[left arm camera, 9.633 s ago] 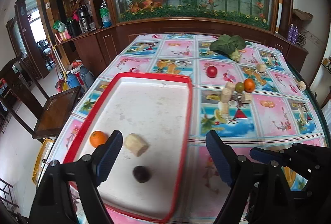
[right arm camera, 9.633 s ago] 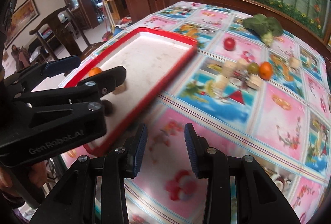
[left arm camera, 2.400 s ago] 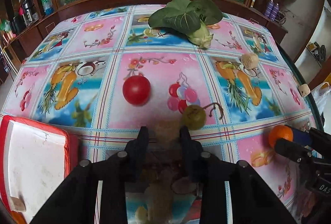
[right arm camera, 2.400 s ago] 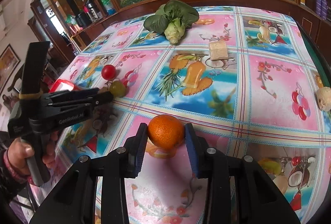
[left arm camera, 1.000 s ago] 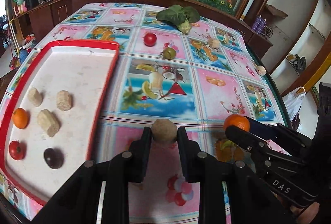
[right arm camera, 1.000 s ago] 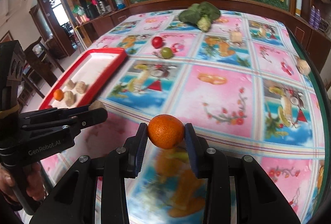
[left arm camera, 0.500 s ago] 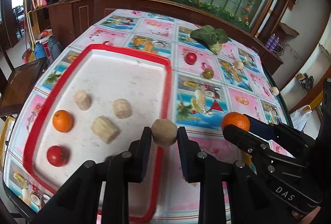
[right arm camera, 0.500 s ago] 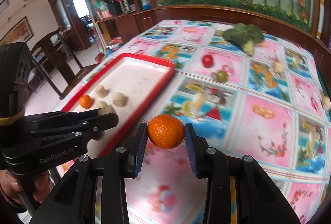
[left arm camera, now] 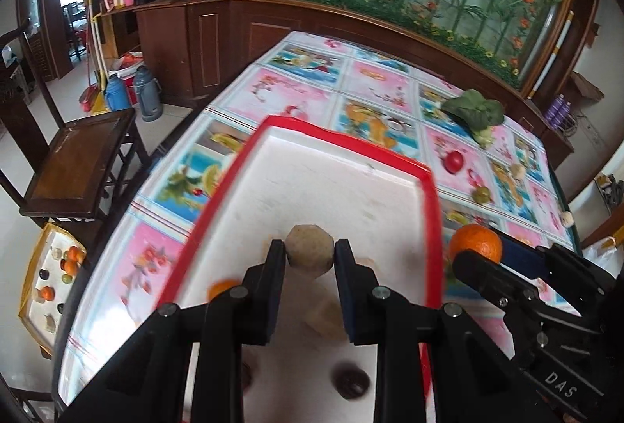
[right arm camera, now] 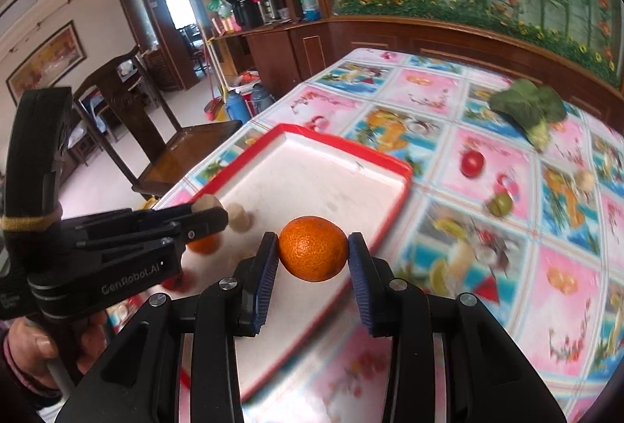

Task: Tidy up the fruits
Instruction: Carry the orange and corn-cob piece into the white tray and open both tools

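Both tools have swung across the bench from the patterned cloth to the red-rimmed tray since a second ago, each carrying its load along. Nearest in the left wrist view, the left tool [left arm camera: 309,254] is clamped on a tan, faceted, roundish fruit [left arm camera: 310,252] — hard to name more exactly, perhaps a potato-like piece — held above the white floor of the tray [left arm camera: 432,196]. Below its fingers lie a dark round fruit [left arm camera: 351,382] and a blurred orange fruit [left arm camera: 222,288] on the tray.

To its right, the right tool [right arm camera: 313,254] grips an orange [right arm camera: 313,248] squarely between its blue pads, over the tray's near-right part. A person's hand [right arm camera: 27,345] holds the left tool's handle at the lower left of the right wrist view.

Farther out on the floral bench [left arm camera: 374,87], beyond the tray's right rim — well apart from it — sit a green fruit [left arm camera: 481,194], a red tomato-like fruit [left arm camera: 454,160], and a leafy green vegetable [left arm camera: 474,111]. A wooden chair [left arm camera: 78,165] stands left of the bench.
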`<state>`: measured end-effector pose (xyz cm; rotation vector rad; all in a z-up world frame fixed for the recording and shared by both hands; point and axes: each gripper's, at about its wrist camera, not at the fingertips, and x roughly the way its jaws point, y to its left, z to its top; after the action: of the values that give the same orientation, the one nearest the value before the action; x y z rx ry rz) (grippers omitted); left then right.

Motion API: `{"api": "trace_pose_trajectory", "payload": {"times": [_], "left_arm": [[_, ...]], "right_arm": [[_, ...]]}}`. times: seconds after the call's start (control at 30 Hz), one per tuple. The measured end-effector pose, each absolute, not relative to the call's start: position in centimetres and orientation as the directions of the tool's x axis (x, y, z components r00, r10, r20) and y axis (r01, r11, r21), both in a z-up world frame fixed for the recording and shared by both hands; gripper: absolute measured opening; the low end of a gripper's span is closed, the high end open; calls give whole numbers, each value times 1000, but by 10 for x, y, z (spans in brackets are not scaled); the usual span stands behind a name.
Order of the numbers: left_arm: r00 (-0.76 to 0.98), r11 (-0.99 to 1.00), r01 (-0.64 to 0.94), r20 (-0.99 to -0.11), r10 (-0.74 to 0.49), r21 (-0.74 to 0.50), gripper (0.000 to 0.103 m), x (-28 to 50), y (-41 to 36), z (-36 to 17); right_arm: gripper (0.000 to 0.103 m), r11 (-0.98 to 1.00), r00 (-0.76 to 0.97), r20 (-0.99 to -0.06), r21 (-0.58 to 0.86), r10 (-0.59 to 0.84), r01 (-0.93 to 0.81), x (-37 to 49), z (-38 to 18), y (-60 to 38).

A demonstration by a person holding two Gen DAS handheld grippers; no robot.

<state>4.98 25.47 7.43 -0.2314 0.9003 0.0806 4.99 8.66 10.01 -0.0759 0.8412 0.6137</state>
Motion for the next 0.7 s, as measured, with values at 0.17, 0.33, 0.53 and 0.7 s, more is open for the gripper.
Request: {"api": "trace_pose_trajectory", "payload": {"times": [0.17,0.33,0.53,0.7], "left_arm": [[602,973,-193,-798,14,-128,28,79,270,64],[575,973,-203,-817,27,-111,28,102,273,48],[542,973,-205,-840,23,-106,28,116,271,30],[528,973,-208,-849,28,-97,28,121,272,22]], "right_arm": [[35,821,489,-731,171,477,-545,76,86,112],[35,837,461,-774,158,435,-525,99,61,125],[36,845,437,-804,145,404,-515,111,43,132],[36,840,422,-816,134,395,-526,114,36,139]]}}
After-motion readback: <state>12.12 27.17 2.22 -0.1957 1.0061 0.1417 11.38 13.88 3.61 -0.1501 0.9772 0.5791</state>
